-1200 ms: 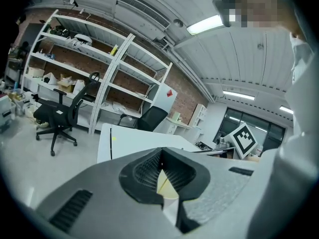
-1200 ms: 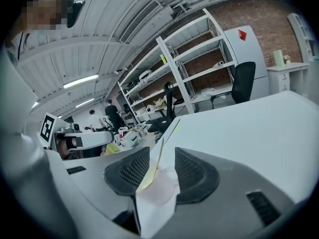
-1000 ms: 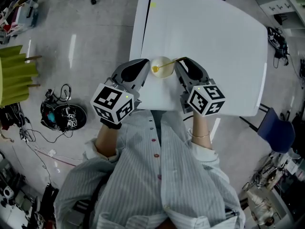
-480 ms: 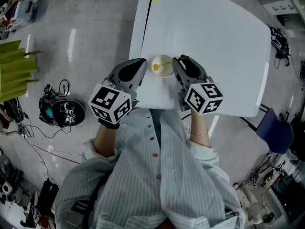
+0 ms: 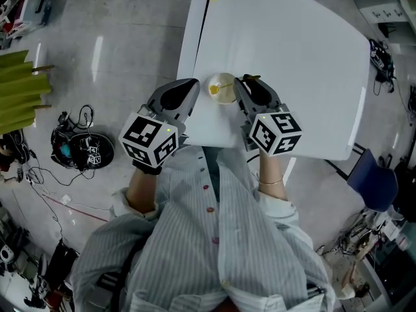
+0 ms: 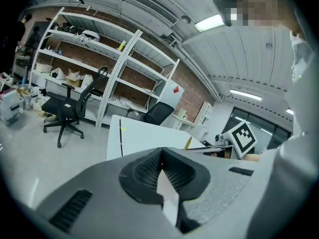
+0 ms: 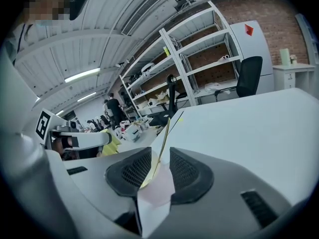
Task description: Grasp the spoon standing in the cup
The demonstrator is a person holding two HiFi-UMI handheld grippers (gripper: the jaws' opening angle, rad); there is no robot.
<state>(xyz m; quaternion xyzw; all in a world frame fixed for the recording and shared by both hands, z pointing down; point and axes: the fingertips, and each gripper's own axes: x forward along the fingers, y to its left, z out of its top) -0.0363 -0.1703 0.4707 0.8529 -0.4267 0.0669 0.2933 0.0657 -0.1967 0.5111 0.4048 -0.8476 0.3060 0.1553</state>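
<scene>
the cup (image 5: 224, 91) stood at the near edge of the table (image 5: 292, 57), between the 2 grippers, with the yellow spoon (image 7: 162, 133) leaning in it. the right gripper (image 7: 155, 166) had its jaws apart and just closing, the thin handle between the pads but not yet pinched. the left gripper (image 6: 160, 163) had its tips together on nothing. the handle probably needed centring and a gentle close, so the cup did not tip.
</scene>
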